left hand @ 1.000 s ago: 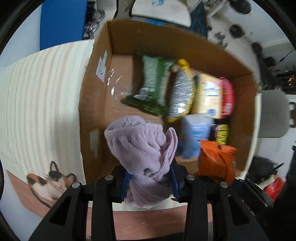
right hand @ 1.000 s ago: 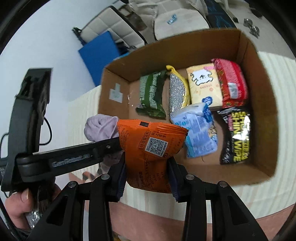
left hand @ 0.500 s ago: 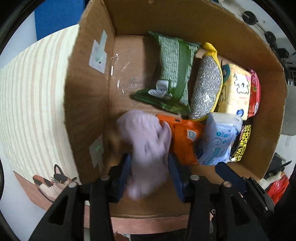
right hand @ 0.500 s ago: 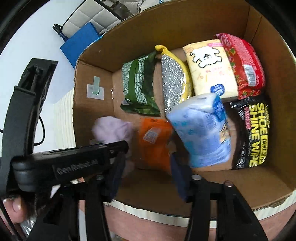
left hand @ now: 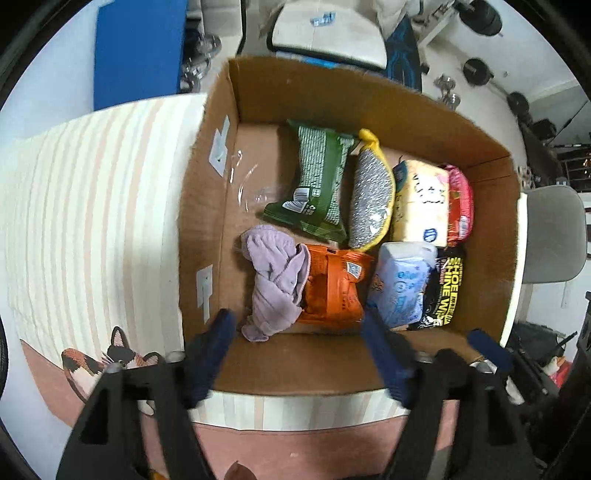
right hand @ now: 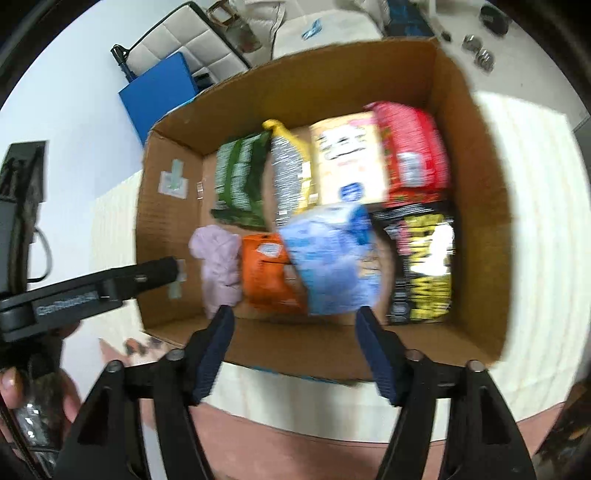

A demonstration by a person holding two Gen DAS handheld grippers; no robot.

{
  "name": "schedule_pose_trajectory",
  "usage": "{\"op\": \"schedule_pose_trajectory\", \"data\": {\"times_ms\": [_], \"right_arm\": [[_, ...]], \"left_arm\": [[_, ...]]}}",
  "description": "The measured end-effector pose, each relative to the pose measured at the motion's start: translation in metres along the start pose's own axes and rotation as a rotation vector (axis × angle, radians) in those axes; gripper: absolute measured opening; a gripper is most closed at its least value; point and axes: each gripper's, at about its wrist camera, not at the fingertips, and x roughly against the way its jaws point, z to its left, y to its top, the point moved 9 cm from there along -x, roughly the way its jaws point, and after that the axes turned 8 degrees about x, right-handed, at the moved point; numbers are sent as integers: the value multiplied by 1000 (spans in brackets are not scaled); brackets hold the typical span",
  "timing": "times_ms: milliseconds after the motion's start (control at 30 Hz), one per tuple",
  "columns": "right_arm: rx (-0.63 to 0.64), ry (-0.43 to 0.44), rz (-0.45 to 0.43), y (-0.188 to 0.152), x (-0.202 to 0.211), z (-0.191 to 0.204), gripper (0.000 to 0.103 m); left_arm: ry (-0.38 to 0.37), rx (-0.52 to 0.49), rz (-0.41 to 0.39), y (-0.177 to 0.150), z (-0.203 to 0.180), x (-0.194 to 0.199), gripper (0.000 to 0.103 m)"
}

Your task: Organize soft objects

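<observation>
One "SHOE SHINE WIPE" pack (left hand: 445, 291)

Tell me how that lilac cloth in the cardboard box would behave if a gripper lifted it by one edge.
The lilac cloth lies crumpled in loose folds, so it would probably hang limp and unfold rather than keep its shape. Its fuzzy, towel-like surface suggests the pads would hold it without much slipping. It looks light, and it drapes against the orange packet, so lifting it might nudge that packet slightly.

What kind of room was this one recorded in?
Probably a spare room at home used for exercise and storage. Dumbbells and weight plates lie on the floor beyond the cardboard box, a grey chair stands beside it, and the box sits on a striped cloth with a cat print.
</observation>
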Motion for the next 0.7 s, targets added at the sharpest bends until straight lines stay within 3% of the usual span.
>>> {"op": "schedule_pose_trajectory", "data": {"times_ms": [67,133,200,400,700], "right_arm": [[30,-59,-26,-5,11,-10,76],[51,-128,-49,-9,21,-22,89],[61,-178,-77,-14,31,-33,103],[65,-286,-134,-21,56,-51,103],[58,-355,-176,-21,81,-52,103]], "left_arm": [[16,-5,-51,-4,-1,8,92],[36,-13,-110,-6,-3,16,100],[51,-23,-171,-11,-5,26,100],[93,-53,-314,-20,-12,50,101],[105,-57,-362,-30,-16,61,102]]}}
